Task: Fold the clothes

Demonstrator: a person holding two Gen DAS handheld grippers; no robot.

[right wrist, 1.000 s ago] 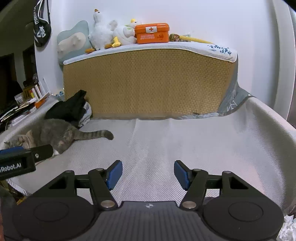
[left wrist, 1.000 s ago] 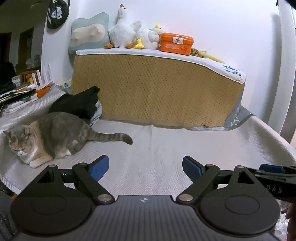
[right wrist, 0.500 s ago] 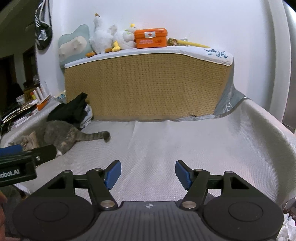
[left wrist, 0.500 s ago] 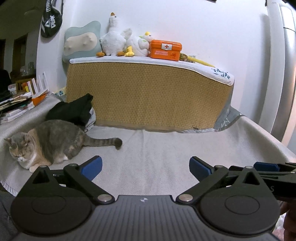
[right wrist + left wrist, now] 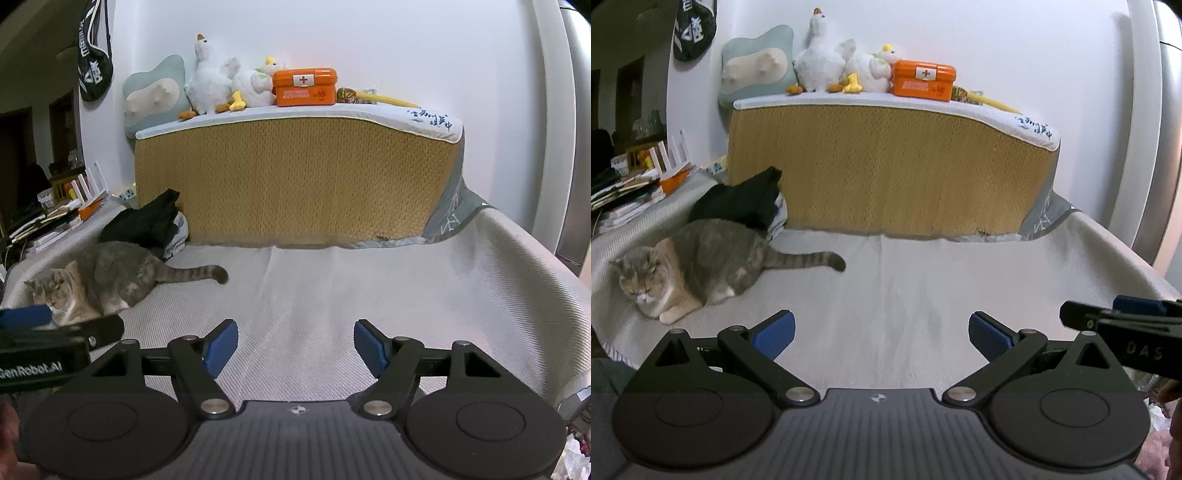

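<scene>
Left wrist view: our left gripper [image 5: 881,332] has blue pads [image 5: 774,333] standing wide apart with nothing between them, only the grey-white bed cover [image 5: 923,280] beneath; the jaws have just been opening. At the right edge we see the tip of our right gripper [image 5: 1123,317], just beside the left one. Near left on the cover lies a cat [image 5: 698,266], head toward us, tail stretched right. Behind the cat, touching its back, sits a pile of clothes [image 5: 746,203], black on top with a paler piece under it, at the far left against a tan mattress [image 5: 886,170] stood on edge. On top of the mattress, from left to right, we note a cushion [image 5: 757,70], plush ducks [image 5: 842,66] and an orange first-aid box [image 5: 923,79]. Books [image 5: 624,199] lie at the far left.

Right wrist view: our right gripper [image 5: 295,345] likewise shows its pads [image 5: 221,345] apart and empty over the cover [image 5: 406,295]; its jaws have just been opening too. The left gripper [image 5: 62,332] enters at the near left, in front of the cat [image 5: 110,280]. The clothes [image 5: 147,221] lie far left, well apart from both grippers, beside the mattress [image 5: 295,177]. A black bag [image 5: 94,62] hangs on the wall at upper left.
</scene>
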